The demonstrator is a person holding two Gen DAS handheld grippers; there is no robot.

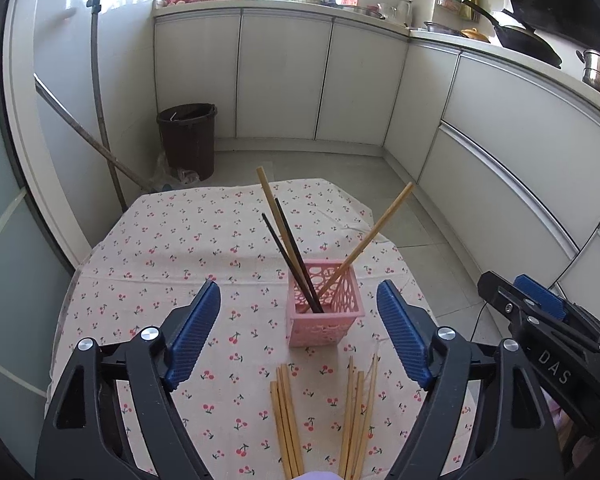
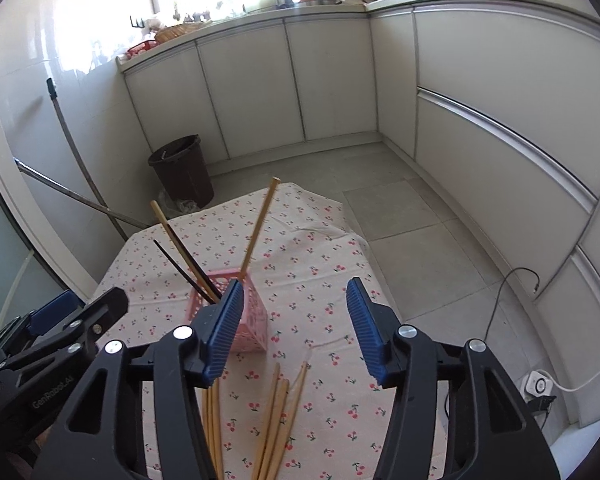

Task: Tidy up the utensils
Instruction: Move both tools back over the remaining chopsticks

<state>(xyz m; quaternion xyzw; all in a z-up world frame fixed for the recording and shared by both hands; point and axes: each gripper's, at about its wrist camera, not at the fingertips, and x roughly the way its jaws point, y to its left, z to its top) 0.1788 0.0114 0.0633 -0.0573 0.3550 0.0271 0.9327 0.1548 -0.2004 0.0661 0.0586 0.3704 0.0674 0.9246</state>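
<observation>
In the left wrist view, the left hand-held gripper [image 1: 299, 330] stands spread and empty above loose wooden chopsticks [image 1: 286, 420] lying on the table [image 1: 148, 248]. Just beyond, the pink basket [image 1: 324, 316] already holds four chopsticks, so the sorting looks partly done. In the right wrist view, the right hand-held gripper [image 2: 296, 324] is likewise spread and empty; the table's far edge drops to open floor [image 2: 412, 248].
</observation>
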